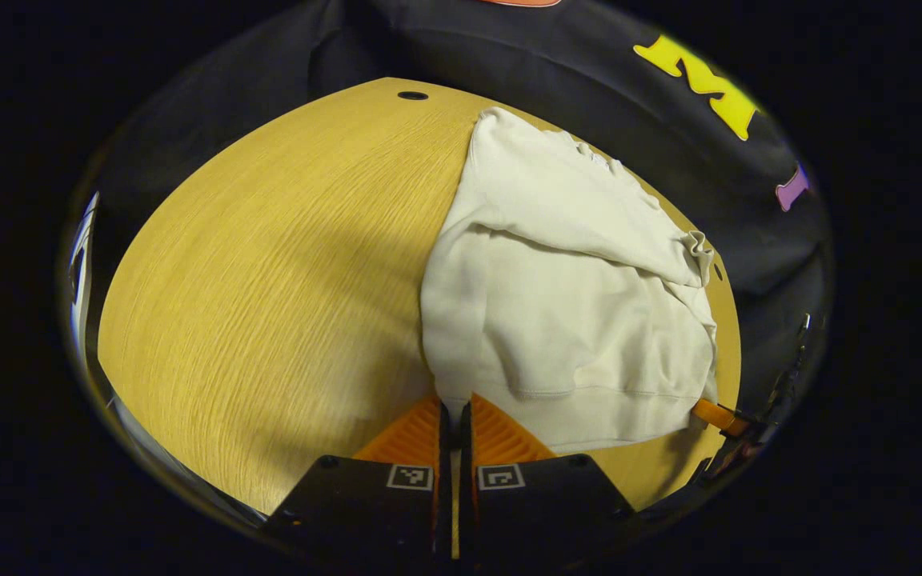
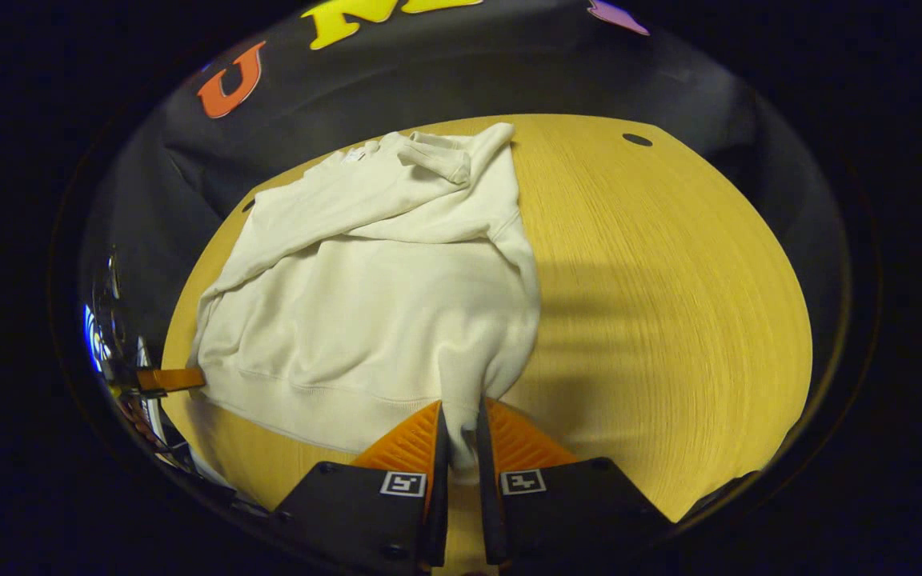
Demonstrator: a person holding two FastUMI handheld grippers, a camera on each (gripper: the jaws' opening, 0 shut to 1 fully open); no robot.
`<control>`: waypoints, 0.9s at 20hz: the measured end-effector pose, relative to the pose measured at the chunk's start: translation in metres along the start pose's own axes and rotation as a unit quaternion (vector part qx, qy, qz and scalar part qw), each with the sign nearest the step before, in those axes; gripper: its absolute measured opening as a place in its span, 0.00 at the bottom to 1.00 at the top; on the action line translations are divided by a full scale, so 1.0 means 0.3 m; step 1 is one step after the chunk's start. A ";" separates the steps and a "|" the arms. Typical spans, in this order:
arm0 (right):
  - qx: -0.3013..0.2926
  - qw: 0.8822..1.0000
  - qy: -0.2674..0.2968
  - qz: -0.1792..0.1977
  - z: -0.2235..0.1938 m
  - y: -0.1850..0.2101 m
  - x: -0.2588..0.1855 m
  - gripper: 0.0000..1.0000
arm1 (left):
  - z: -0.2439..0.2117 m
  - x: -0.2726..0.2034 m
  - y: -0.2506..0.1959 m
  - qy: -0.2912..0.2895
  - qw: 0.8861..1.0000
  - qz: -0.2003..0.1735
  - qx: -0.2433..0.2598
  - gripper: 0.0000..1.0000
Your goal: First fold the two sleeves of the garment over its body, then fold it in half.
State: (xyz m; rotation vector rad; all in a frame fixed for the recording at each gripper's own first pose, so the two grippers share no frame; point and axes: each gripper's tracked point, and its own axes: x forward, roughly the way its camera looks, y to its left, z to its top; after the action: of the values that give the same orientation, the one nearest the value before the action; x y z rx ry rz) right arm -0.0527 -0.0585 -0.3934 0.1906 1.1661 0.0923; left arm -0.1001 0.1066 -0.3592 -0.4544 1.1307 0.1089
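Right now you are holding both grippers down at the near hem of the cream-white long-sleeved sweatshirt (image 1: 565, 320), which is lying flat on the pale wooden table with its fine grain (image 1: 269, 304). In the left gripper view, your left gripper (image 1: 454, 412) is sitting at the hem's left corner, its jaws nearly together and pinching a narrow bit of the fabric between them. Off to the right in that view, at the hem's other corner, the far gripper's finger (image 1: 715, 415) is touching the cloth. In the right gripper view, your right gripper (image 2: 461, 428) is closing on the hem corner in front of it, a slim fold of fabric running down between the two fingers, the jaws just slightly apart around it. At the left of that view the other gripper's finger (image 2: 171, 378) is meeting the opposite corner of the sweatshirt (image 2: 365, 296). Both sleeves are lying folded across the body of the garment, one ribbed cuff (image 2: 441, 160) resting near the collar end. A small dark round hole (image 2: 637, 139) is showing in the table (image 2: 669, 304) beyond the garment.
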 end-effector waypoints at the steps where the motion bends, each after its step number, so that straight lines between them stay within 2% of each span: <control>1: 0.019 1.000 0.003 0.007 -0.006 0.003 -0.002 0.06 | -0.001 -0.009 -0.008 0.000 1.000 -0.007 -0.006 0.04; 12: 0.050 0.996 -0.034 0.060 0.150 0.065 -0.137 0.06 | 0.148 -0.146 -0.133 -0.066 0.996 -0.063 0.023 0.03; 18: 0.066 0.990 -0.093 0.086 0.375 0.144 -0.246 0.06 | 0.347 -0.268 -0.244 -0.128 0.986 -0.098 0.029 0.03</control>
State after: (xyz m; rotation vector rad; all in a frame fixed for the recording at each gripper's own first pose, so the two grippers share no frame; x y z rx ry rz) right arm 0.0230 -0.0402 -0.2753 0.4083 0.9694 0.1473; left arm -0.0239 0.0939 -0.2301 -0.4825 0.8303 -0.0381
